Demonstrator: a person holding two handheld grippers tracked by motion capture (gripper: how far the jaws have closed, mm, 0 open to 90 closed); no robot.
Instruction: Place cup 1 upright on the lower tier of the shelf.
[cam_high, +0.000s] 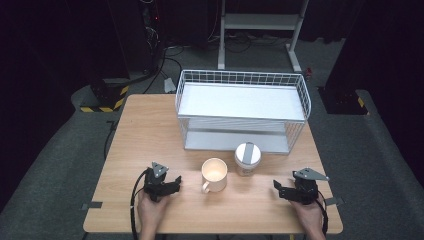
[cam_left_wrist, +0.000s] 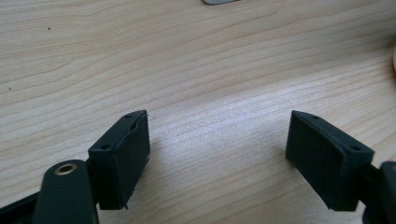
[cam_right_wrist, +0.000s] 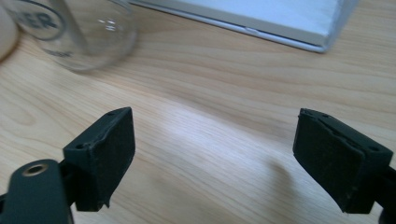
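Resting near the table's (cam_high: 125, 150) front edge, the left gripper (cam_high: 172, 186) and right gripper (cam_high: 278, 189) gape wide, empty; between them stand a cream mug (cam_high: 214, 174) and, seemingly, a lidded glass jar (cam_high: 247, 159).

I see a light wooden table (cam_high: 145, 135) with a pale grain, set on grey carpet. At its far half stands a white wire two-tier shelf rack (cam_high: 242, 110). Just in front of the rack stands a clear glass jar with a grey lid (cam_high: 247, 158), and beside it on my left a cream ceramic mug (cam_high: 214, 175), its handle toward the near edge.
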